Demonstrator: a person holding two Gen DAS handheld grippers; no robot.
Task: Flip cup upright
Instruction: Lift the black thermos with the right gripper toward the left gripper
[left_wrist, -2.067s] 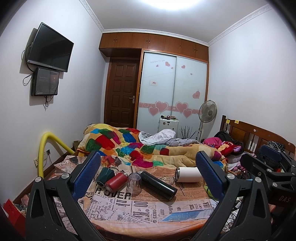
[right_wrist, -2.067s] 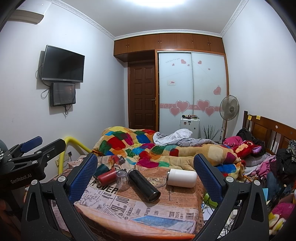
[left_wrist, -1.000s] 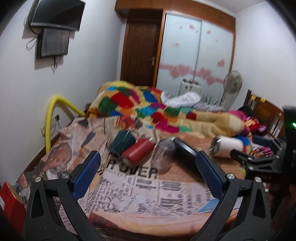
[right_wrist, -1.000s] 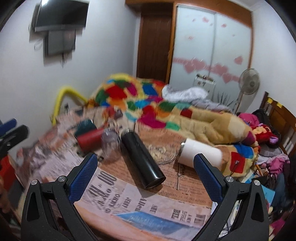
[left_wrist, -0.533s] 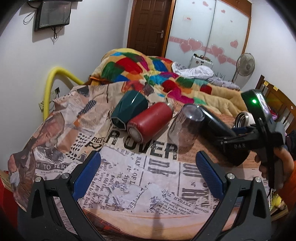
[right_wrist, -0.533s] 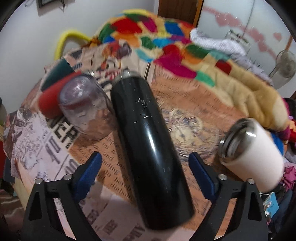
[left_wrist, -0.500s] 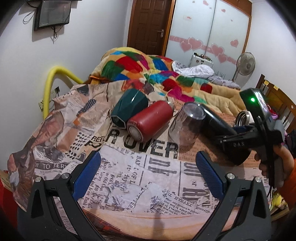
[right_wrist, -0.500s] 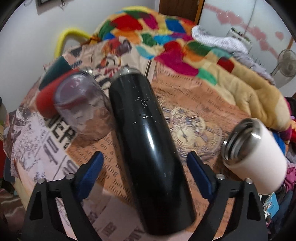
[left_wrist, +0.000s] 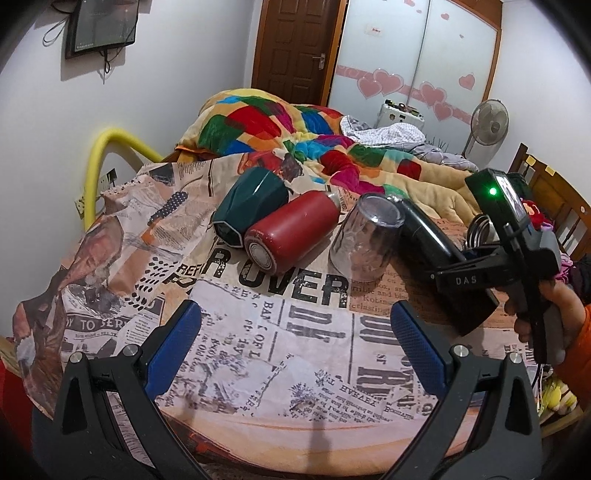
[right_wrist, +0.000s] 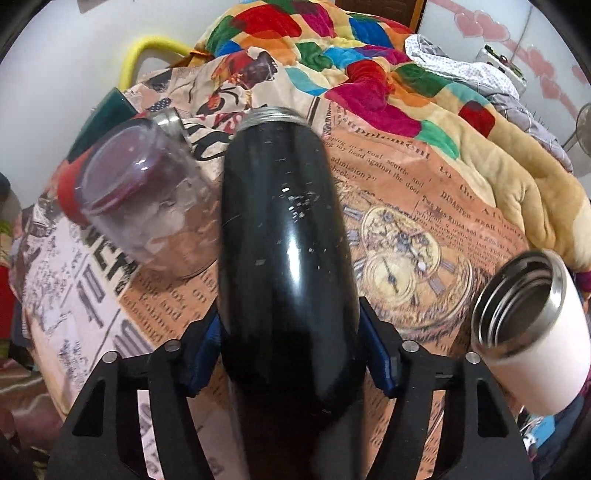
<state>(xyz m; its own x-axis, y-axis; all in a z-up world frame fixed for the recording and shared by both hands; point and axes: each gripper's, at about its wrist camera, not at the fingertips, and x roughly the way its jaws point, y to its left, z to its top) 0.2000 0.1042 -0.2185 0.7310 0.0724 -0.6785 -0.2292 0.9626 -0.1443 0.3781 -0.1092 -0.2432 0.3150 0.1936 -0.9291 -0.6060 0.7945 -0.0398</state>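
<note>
Five vessels: all lie on the newspaper-print cloth (left_wrist: 258, 354) over the table; my target is the black flask (right_wrist: 284, 236).
Target position: black flask fills the centre of the right wrist view, lying on its side, threaded steel mouth toward the upper centre of the frame, base toward me.
Right gripper (right_wrist: 291, 350): my blue pads (right_wrist: 376, 362) sit at both flanks of the flask near its base, apparently touching; I judge it closed on the flask, though the contact itself is partly hidden.
Left gripper (left_wrist: 295, 343): released, jaws wide, hovering above bare cloth at lower centre of the left wrist view, holding nothing.
Target appearance: glossy black shell, long and slightly bulged, flecked with small pale scratches, no lid visible.
Handling judgement: rigid metal, probably weighty for its width; the polished wall looks slippery, so I expect it to slide or roll unless squeezed firmly.
Grip judgement: a hold nearer mid-body would ease tipping it onto its base.
Neighbours: clear tumbler (right_wrist: 147, 206) standing mouth-down just left of the flask; red bottle (left_wrist: 291, 232) and dark green cup (left_wrist: 251, 206) touching, upper centre of the left view; white tumbler (right_wrist: 532, 332) on its side, lower right, apart.
Risk judgement: swinging the flask up may knock the clear tumbler.
</note>
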